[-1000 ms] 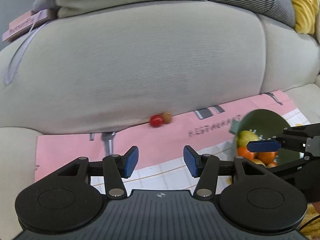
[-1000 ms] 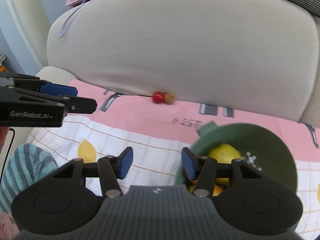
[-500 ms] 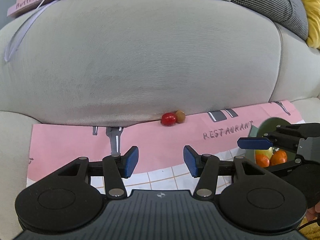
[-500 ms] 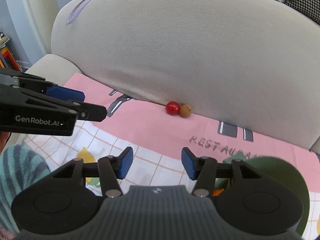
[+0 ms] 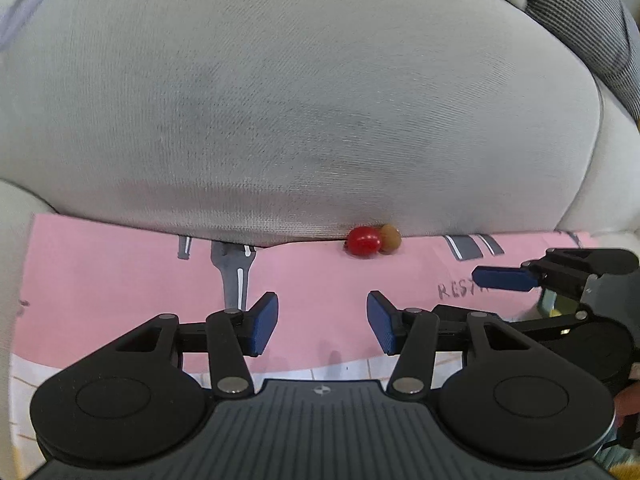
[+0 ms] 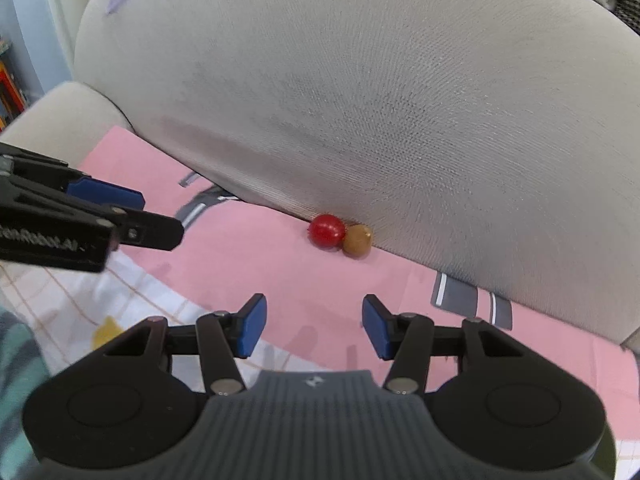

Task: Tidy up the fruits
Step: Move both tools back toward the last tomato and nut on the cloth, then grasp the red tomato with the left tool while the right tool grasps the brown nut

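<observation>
left tongs (image 5: 322, 322) spread | right tongs (image 6: 312, 326) spread | 1 red fruit (image 6: 327, 231) | 1 brown fruit (image 6: 357, 240)

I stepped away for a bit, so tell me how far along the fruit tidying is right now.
Done: cannot be judged, since only a sliver of the green bowl shows behind the right claw. In hand: nothing; the right claw and the left claw are both open and empty, pointing toward the sofa. Left: the red fruit and the brown fruit lie touching on the pink mat against the sofa cushion.
</observation>
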### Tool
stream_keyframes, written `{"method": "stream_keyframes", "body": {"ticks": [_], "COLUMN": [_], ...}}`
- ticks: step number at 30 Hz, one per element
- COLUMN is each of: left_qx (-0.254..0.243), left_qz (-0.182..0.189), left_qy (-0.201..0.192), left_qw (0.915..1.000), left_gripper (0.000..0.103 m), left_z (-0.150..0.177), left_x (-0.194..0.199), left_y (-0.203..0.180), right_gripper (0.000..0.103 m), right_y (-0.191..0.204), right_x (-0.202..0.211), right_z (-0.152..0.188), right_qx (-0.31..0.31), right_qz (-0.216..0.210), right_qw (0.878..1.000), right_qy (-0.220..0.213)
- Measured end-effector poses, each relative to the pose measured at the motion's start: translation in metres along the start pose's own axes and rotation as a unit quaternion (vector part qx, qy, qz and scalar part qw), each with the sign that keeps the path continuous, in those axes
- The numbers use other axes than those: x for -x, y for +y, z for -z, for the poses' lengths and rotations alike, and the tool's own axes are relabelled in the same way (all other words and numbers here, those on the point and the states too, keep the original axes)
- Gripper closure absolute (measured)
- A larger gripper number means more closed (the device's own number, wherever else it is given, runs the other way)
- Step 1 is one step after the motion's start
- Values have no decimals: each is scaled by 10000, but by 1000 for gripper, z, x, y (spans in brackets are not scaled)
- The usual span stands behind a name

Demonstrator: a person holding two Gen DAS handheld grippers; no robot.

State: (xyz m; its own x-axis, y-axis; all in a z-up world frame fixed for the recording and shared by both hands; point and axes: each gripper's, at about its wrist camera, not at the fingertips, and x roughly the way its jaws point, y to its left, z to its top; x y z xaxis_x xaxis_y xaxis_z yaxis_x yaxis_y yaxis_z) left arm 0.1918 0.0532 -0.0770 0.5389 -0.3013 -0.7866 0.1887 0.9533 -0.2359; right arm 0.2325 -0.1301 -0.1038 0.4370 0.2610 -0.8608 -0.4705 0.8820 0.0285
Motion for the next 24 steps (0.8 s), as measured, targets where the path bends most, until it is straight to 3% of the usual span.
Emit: {"method": "stream_keyframes", "body": {"ticks": [8,24], "left_qx": [88,292], "left_qz": [247,793], "left_qy": [28,346], "left_qw": [9997,9958], "left_gripper": [44,55], "left_z": [-10,-31], "left_x": [-35,-98], "left_y": [2,0], "right_gripper": [66,71], "right_y": [-15,-16], "right_x": [-35,-86], "right_z": [-15,-33], "right_qx": [185,1019], "right_qz": [75,170], "right_qw": [9997,9944], "right_qy": [166,238]}}
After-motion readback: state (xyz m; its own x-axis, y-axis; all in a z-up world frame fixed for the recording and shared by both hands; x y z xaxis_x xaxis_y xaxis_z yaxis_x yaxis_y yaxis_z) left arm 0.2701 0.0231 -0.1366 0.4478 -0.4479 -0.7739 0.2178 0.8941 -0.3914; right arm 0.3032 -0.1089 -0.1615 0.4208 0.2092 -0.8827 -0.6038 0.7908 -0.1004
